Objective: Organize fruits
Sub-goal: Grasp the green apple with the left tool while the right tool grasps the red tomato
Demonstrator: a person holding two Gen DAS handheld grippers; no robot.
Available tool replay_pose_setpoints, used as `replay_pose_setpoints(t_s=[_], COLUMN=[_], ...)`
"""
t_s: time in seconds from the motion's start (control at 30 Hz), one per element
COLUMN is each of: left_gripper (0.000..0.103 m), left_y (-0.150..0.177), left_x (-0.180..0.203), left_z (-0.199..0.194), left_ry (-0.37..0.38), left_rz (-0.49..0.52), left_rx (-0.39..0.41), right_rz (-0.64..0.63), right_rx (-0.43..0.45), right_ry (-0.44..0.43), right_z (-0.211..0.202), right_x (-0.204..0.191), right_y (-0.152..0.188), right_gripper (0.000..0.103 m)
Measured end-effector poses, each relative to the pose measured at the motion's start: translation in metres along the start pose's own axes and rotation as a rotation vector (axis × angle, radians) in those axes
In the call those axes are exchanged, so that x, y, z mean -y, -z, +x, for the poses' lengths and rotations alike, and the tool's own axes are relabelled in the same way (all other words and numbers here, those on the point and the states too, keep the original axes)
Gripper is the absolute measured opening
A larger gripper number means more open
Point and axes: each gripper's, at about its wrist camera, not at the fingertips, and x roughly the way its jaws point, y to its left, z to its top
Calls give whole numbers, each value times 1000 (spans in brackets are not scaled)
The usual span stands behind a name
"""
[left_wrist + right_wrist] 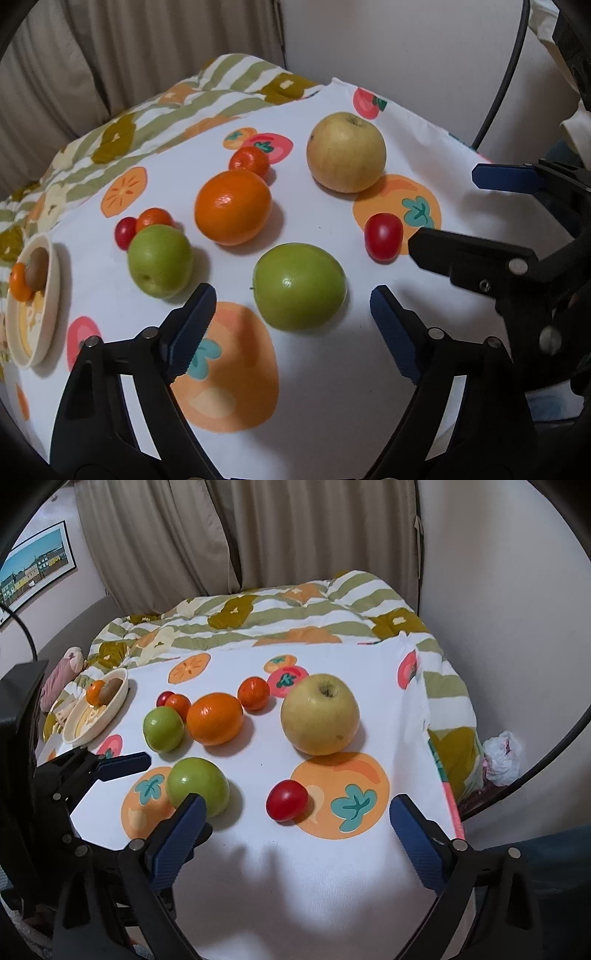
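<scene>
Both grippers, left point(291, 314) and right point(295, 819), gape empty above two green apples point(300, 286), one yellow apple point(346, 152), one orange point(232, 206), two tomatoes point(383, 237).

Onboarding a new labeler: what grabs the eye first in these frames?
The big yellow apple at the back right of the fruit-print cloth, and the large orange mid-cloth. Nearest the open left gripper sits a green fruit; a cream bowl holds two fruits far left.

Green apples point(300, 286), red tomato point(287, 799), fruit-printed white cloth point(295, 867).
</scene>
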Motion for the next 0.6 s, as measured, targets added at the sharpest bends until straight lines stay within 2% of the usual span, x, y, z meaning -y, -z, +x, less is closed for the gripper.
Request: replay_pose_setpoints(t_s=[0.1, 0.27, 0.5, 0.6], left_gripper=[87, 63, 62, 62], left_y=[-1, -3, -2, -1], left_x=[3, 4, 3, 1], left_z=[9, 19, 19, 17], left_ry=[-13, -9, 3, 7], left_rz=[14, 19, 31, 25], left_rx=[-11, -42, -42, -47], right_rz=[10, 27, 21, 17], right_rx=[-14, -48, -86, -107], right_ry=[0, -3, -5, -7], right_z=[7, 16, 26, 33], right_x=[1, 5, 4, 1], right_y=[2, 5, 4, 2], right_gripper=[97, 89, 81, 75])
